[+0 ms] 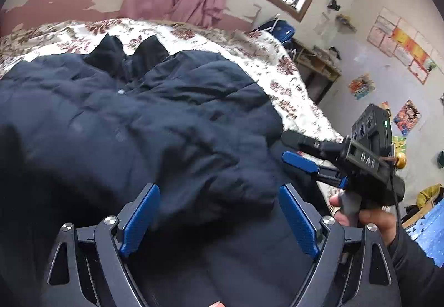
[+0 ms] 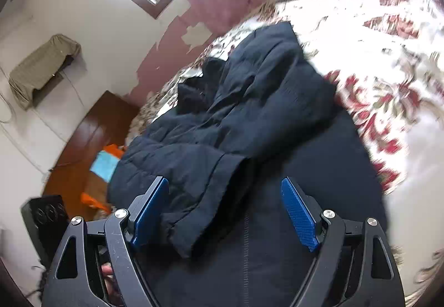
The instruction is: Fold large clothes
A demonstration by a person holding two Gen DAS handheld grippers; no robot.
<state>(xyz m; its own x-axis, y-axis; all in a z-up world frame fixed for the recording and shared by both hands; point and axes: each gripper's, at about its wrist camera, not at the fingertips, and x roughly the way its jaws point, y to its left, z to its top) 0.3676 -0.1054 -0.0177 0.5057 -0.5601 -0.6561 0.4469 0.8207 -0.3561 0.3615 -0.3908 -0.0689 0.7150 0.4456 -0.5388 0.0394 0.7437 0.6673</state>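
Only our left wrist view showed the right gripper [image 1: 288,151] from outside, jaws apart and empty by the jacket's [image 1: 133,118] right edge, while our right wrist view alone caught a folded sleeve [image 2: 194,182]. Our left gripper [image 1: 219,221] stood wide open, holding nothing, over the dark navy quilted jacket rumpled on the floral bed [image 1: 277,63]

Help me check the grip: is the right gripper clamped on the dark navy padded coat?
No: the right gripper stands open above the dark navy padded coat, pads clear of the fabric.
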